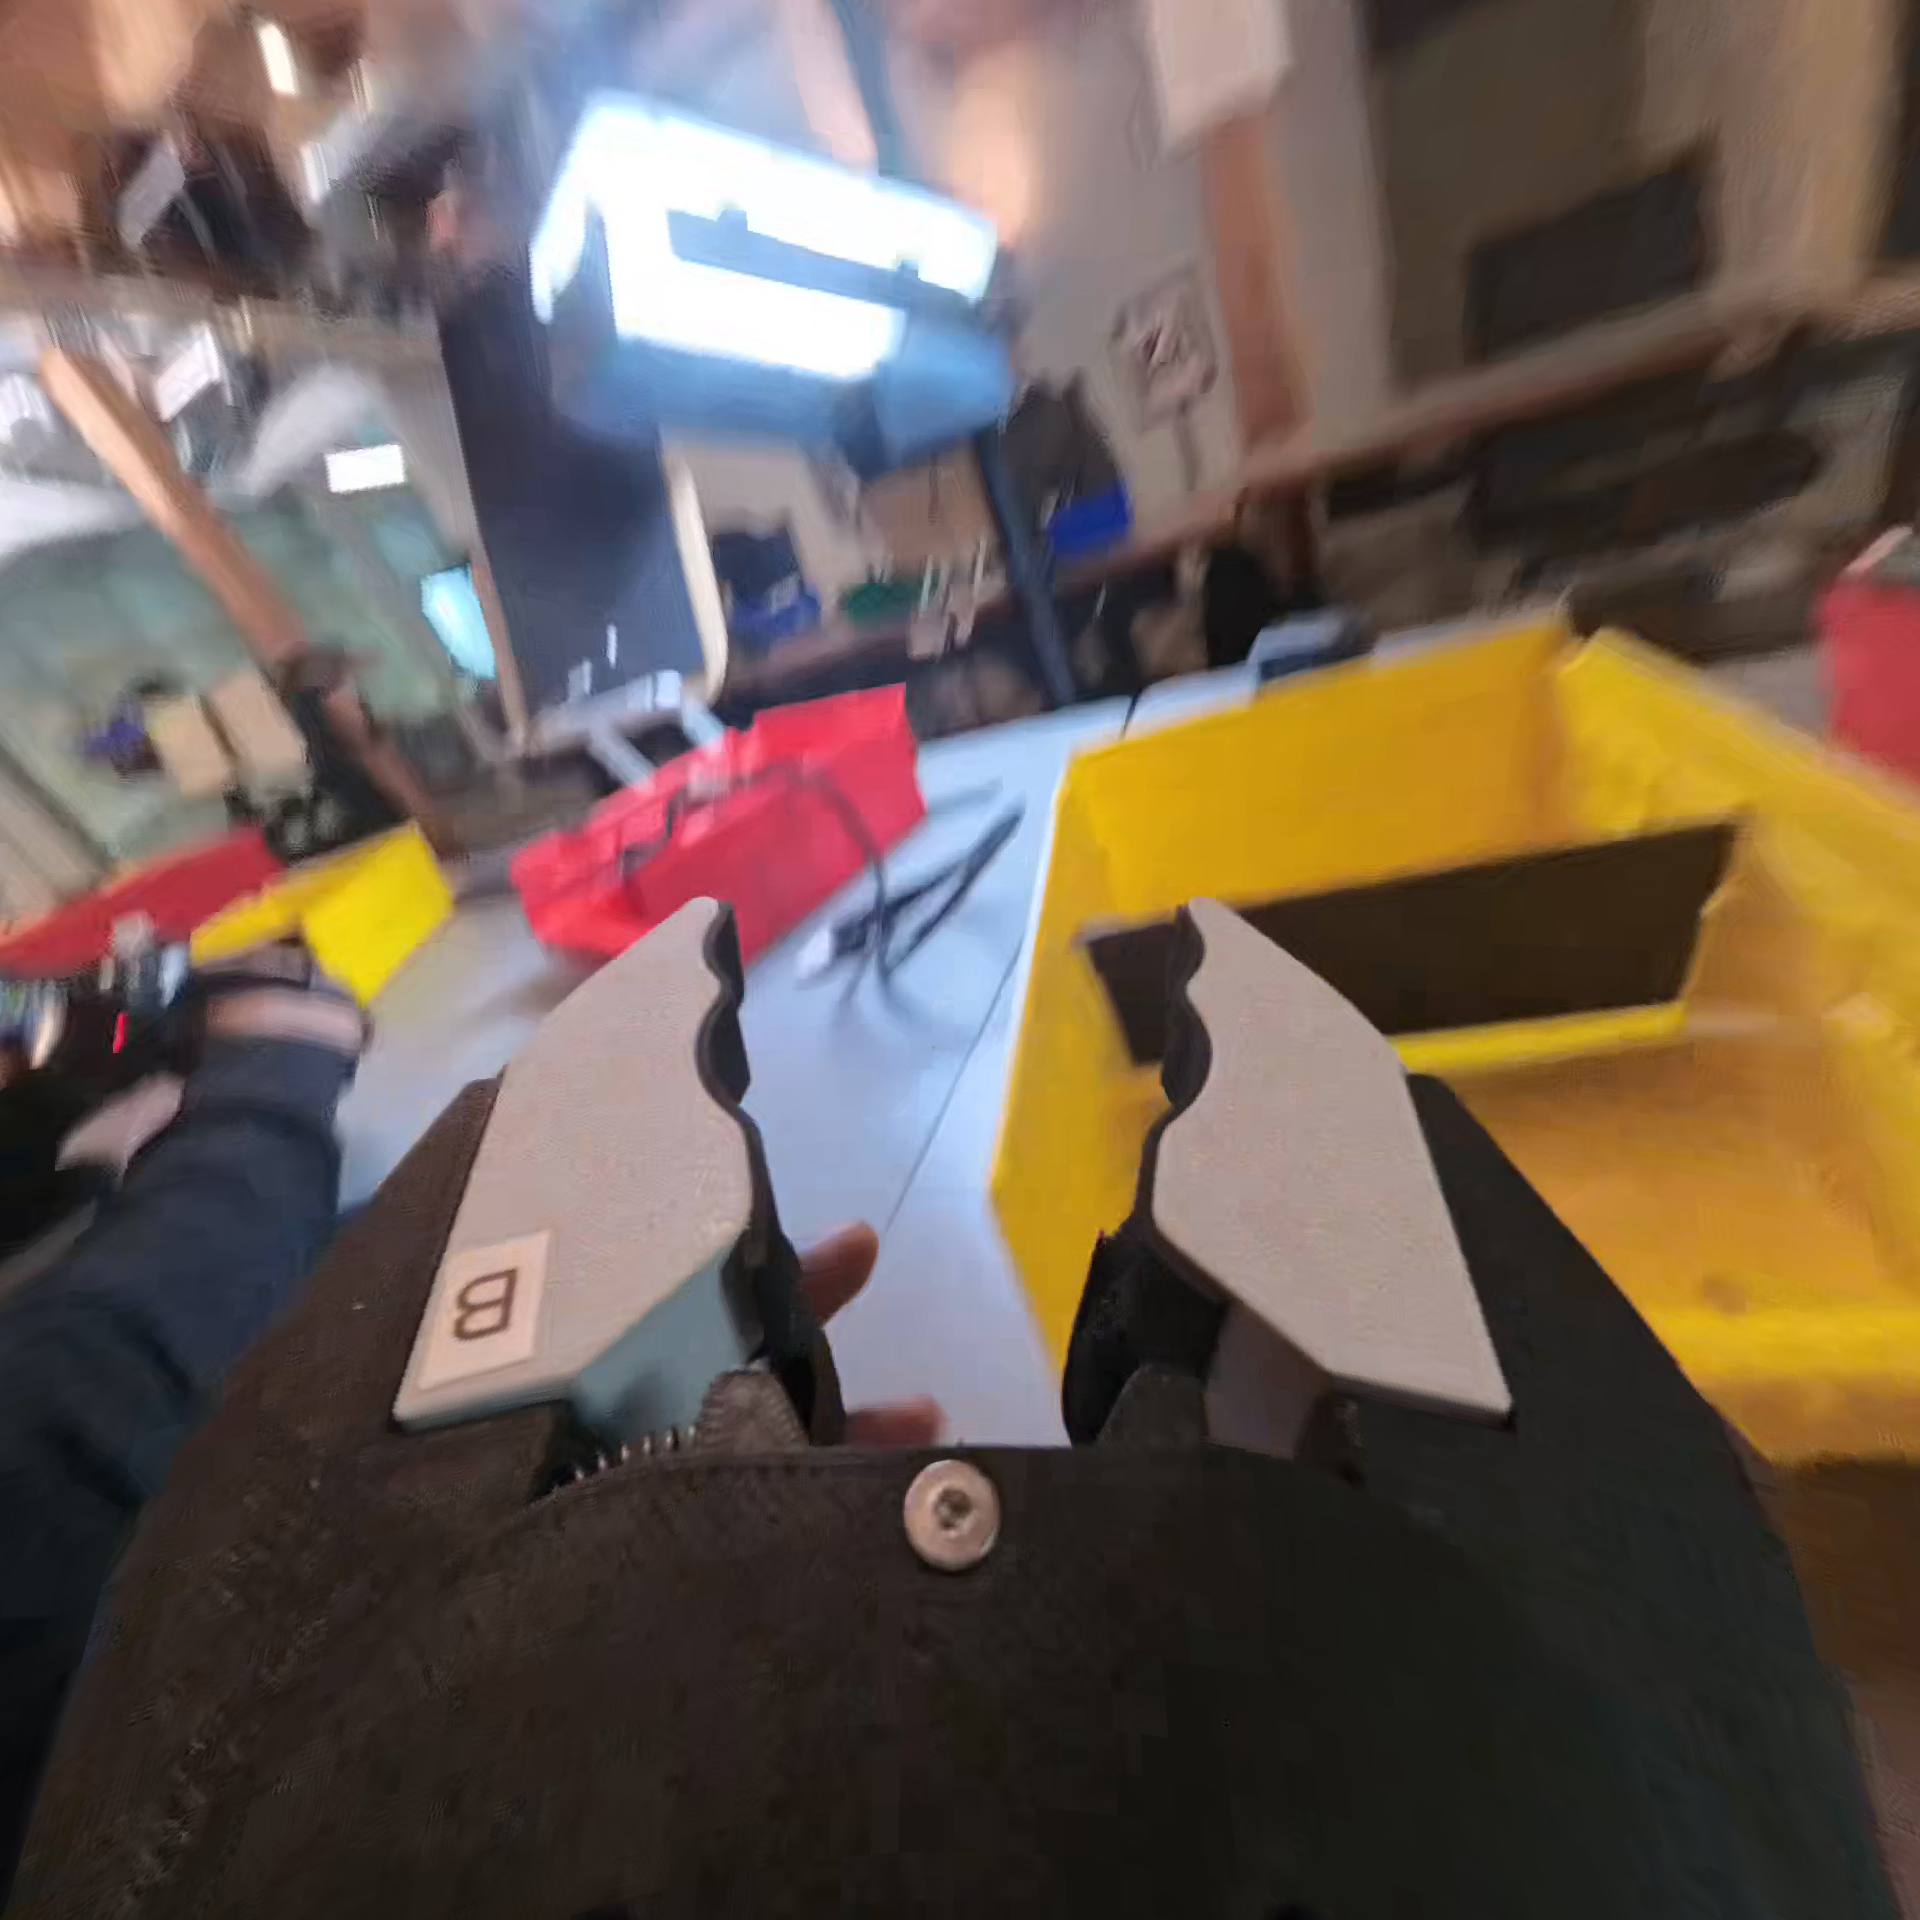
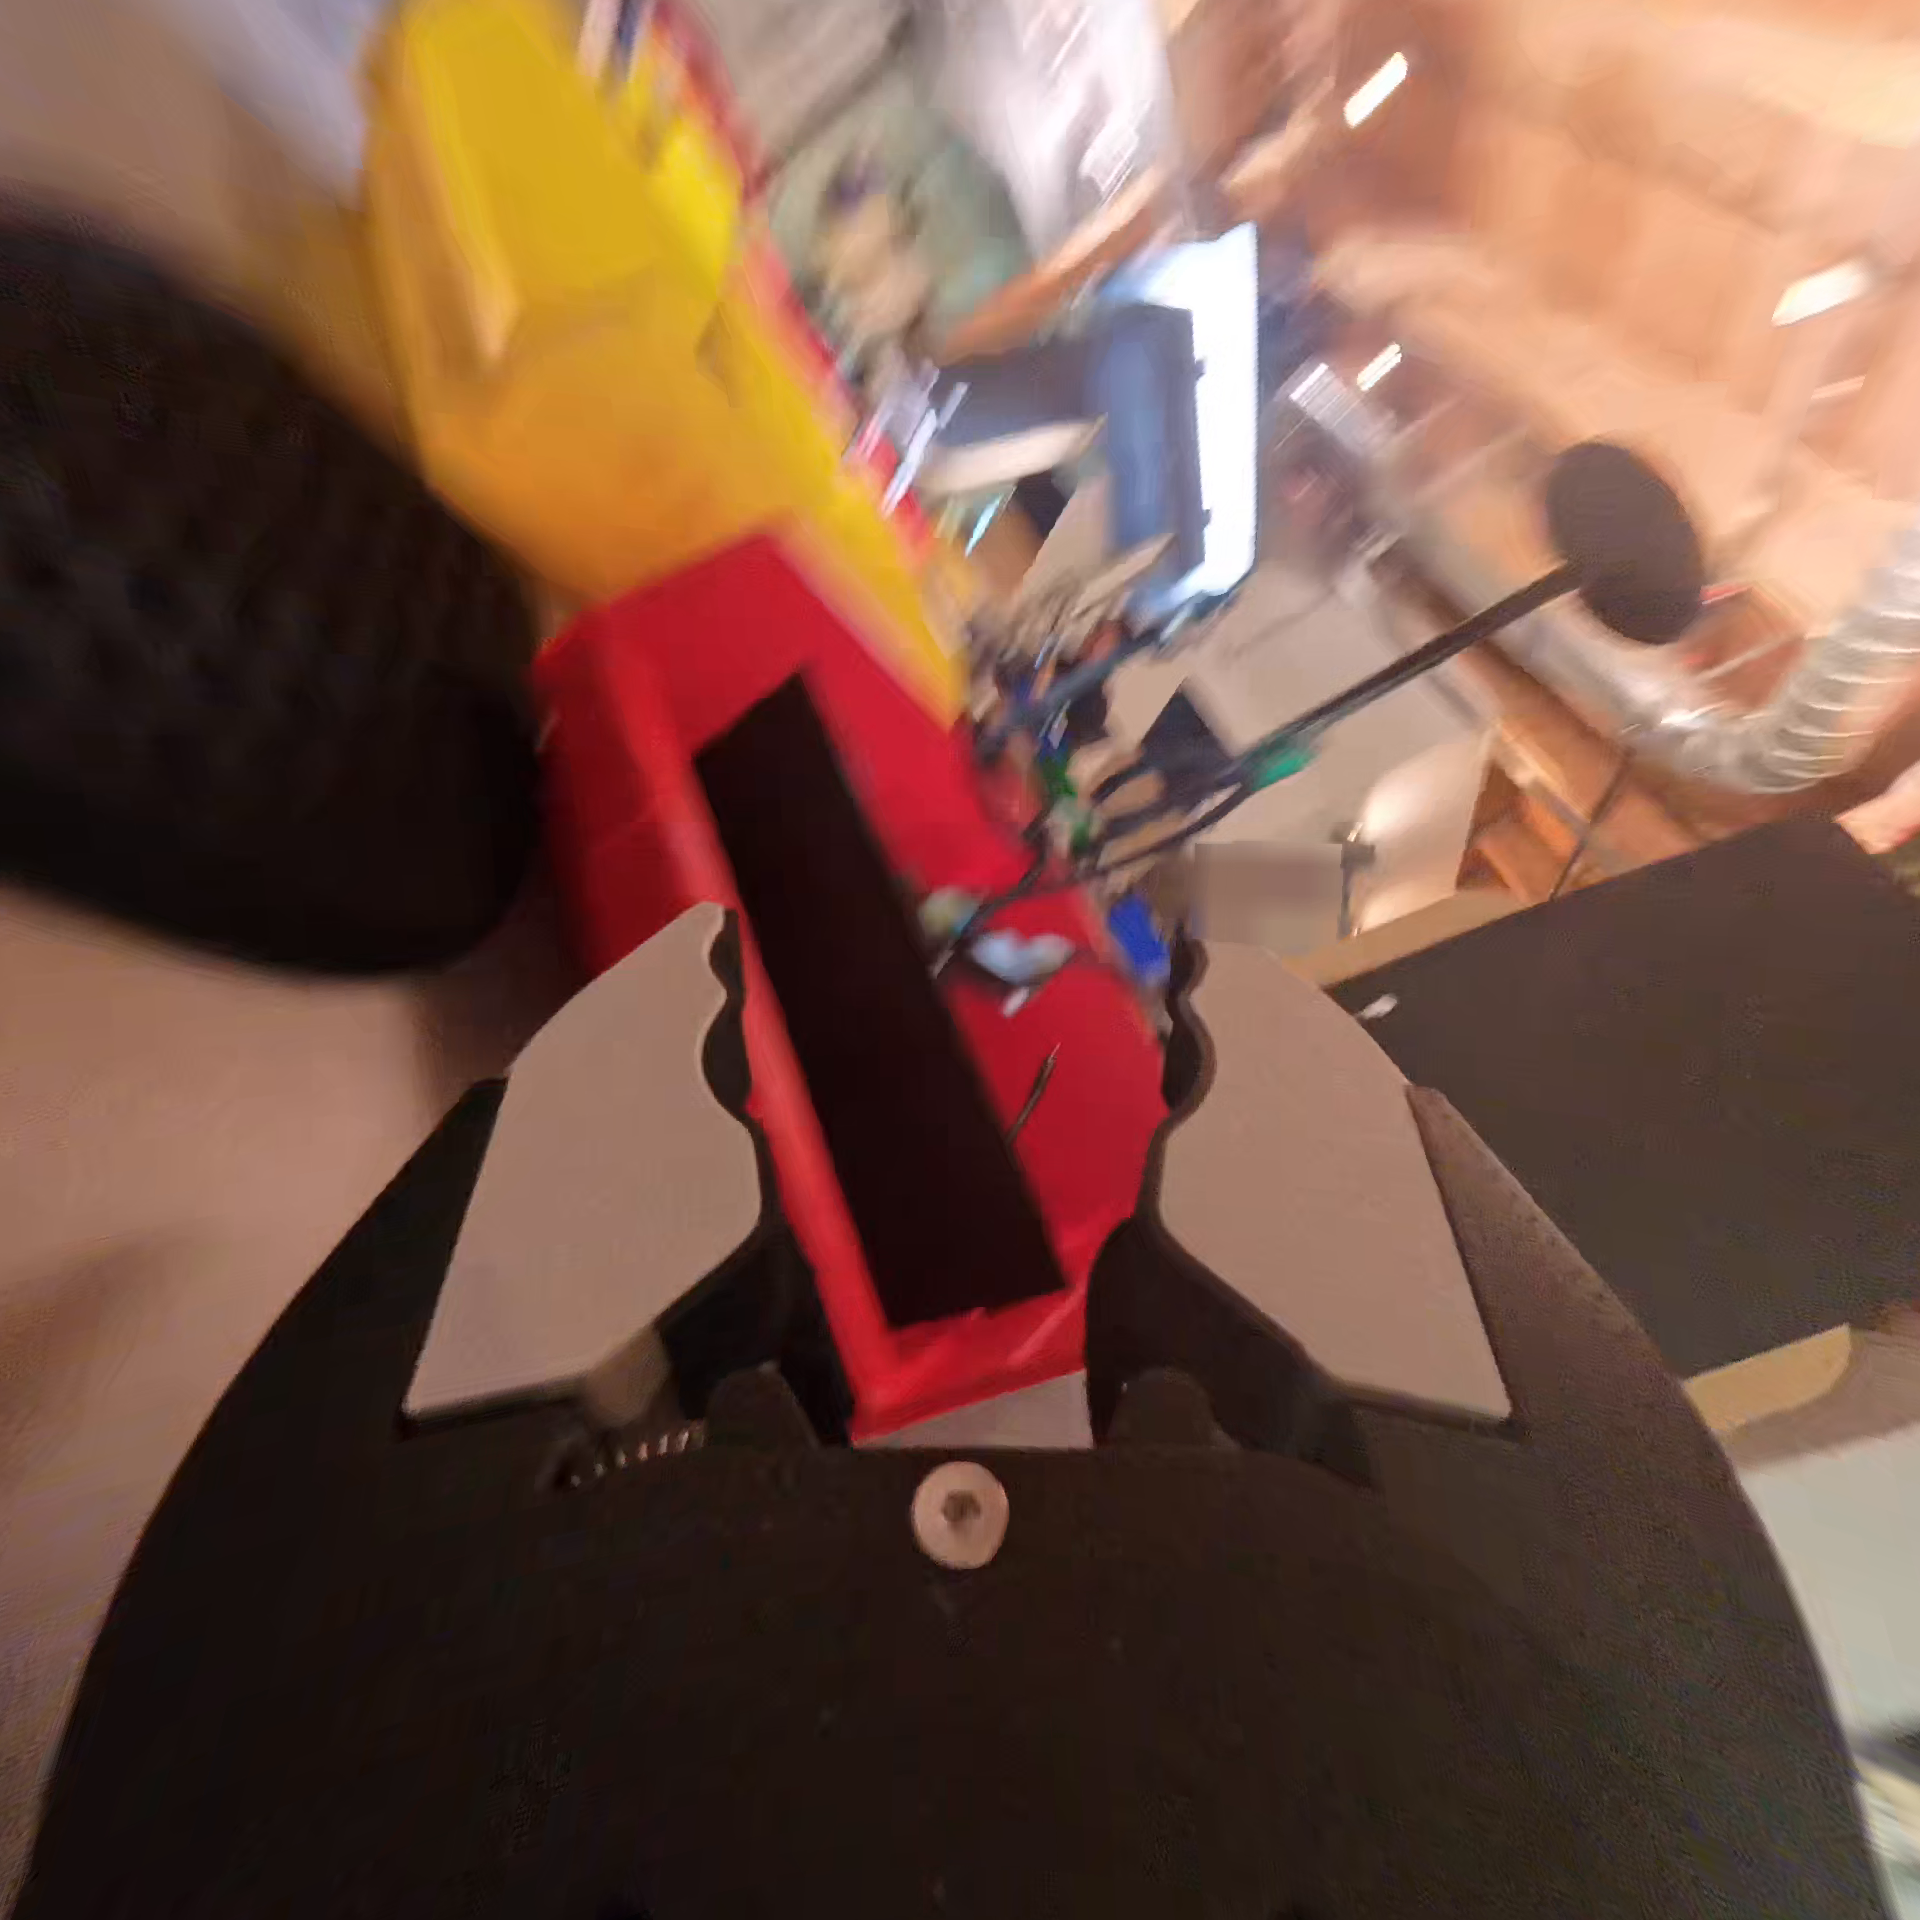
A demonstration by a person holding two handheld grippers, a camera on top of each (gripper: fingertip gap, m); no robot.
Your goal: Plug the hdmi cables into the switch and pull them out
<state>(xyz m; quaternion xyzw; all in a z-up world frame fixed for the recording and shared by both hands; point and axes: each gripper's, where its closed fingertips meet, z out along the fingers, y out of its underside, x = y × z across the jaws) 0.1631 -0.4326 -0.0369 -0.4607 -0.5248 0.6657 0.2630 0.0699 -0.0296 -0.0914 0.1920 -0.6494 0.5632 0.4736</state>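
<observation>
Both sets of jaws stand apart with nothing between them. My left gripper (image 1: 956, 1023) hovers above the pale counter (image 1: 862, 1122), a yellow bin (image 1: 1351, 769) just to its right. Ahead on the counter lie dark cables (image 1: 904, 914), probably the hdmi leads, well apart from the jaws, beside a red bin (image 1: 748, 831). My right gripper (image 2: 956, 1023) looks down at another red bin (image 2: 644, 748). I can't pick out the switch; everything's blurred. I'd call this the approach: next, reach a connector.
</observation>
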